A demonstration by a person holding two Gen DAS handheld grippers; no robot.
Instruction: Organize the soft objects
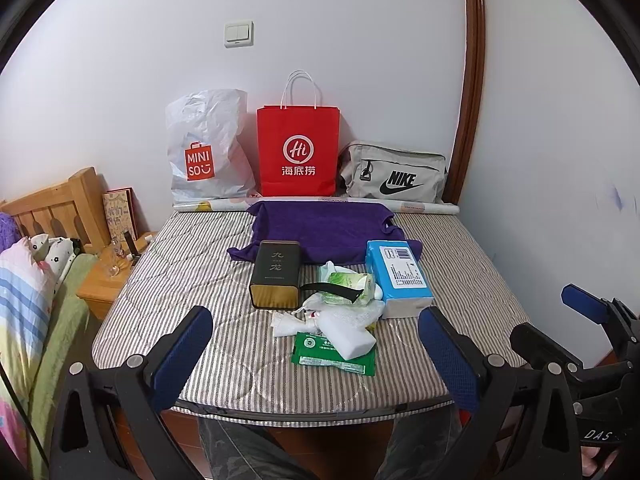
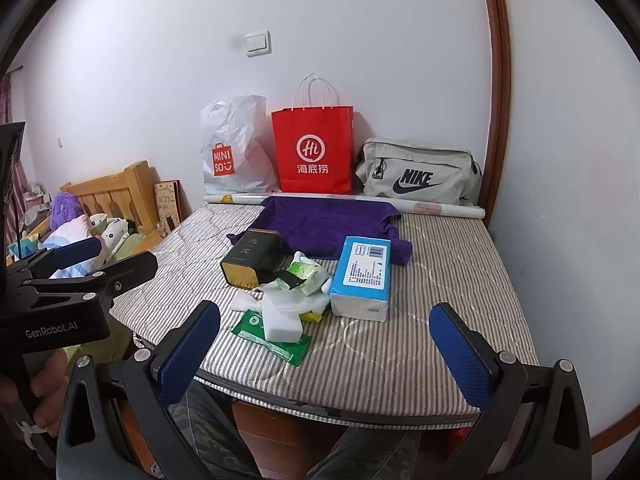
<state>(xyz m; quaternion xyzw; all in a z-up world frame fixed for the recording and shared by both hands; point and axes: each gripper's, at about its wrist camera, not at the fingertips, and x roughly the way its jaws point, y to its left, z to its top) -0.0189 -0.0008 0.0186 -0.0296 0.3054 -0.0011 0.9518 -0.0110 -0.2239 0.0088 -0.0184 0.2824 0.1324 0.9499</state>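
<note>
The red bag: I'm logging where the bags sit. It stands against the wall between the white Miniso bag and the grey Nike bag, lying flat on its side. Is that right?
Not quite. The red bag is upright, handles up, not lying on its side; the left wrist view shows this. It does stand against the wall between the Miniso bag and the Nike bag.

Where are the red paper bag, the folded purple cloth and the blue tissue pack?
Red paper bag (image 1: 298, 152): left wrist view, front face.
Folded purple cloth (image 1: 324, 228): left wrist view, flat middle.
Blue tissue pack (image 2: 362, 268): right wrist view, top label.
</note>
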